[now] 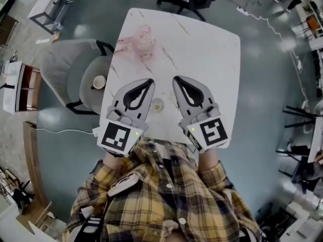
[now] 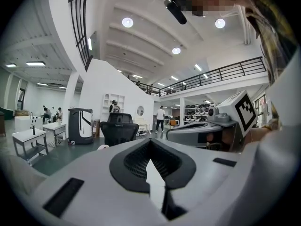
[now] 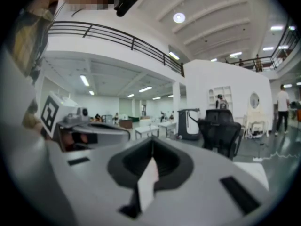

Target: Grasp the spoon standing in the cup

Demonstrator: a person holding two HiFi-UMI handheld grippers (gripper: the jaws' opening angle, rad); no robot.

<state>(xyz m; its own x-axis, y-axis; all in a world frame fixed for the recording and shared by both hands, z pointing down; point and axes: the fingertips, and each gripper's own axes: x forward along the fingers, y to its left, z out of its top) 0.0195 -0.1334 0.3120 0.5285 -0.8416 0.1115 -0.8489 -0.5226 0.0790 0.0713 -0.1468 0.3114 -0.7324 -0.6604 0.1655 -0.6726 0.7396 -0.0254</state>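
Head view looks steeply down on the table; 2 gripper views face outward, sharing a black chair.

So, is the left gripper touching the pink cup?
Apart. The head view shows bare table between the left gripper, its tips closed, and the pink cup.

The left claw and right claw are held side by side close to the person's body, pointing far, tips leaning toward each other. Both have their jaws pressed together, gripping nothing.
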